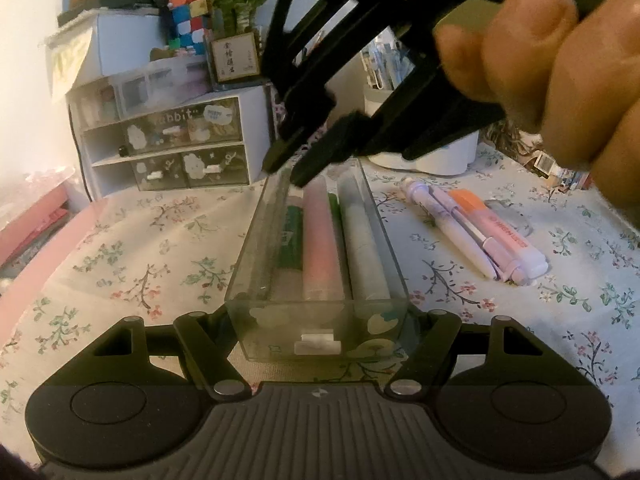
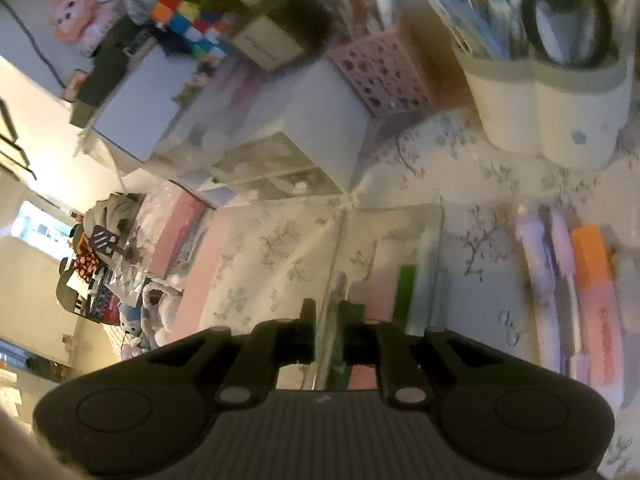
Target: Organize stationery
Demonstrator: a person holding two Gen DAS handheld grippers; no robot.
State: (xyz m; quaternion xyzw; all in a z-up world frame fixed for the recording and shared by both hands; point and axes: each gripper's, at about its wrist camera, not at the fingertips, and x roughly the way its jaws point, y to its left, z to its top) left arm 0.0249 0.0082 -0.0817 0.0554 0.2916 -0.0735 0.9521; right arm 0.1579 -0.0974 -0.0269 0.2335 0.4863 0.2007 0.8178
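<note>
- Left wrist view: the left gripper (image 1: 320, 334) clamps the near end of a clear drawer tray (image 1: 320, 336) resting on the floral tabletop (image 1: 132, 248), a pad pressed on each side wall.
- Inside the tray lie a pink marker (image 1: 320, 240), a grey marker (image 1: 366, 248) and a green item (image 1: 294, 236).
- The right gripper (image 1: 286, 170), a hand (image 1: 560, 64) behind it, hovers at the tray's far left corner; in the blurred right wrist view its jaws stand narrow around a slim pale pen, grip uncertain.
- Step in hand, apparently: loading pens into the tray.
- Three more pens (image 1: 476, 232) wait beside the tray; the next move likely calls for fetching one.
</note>
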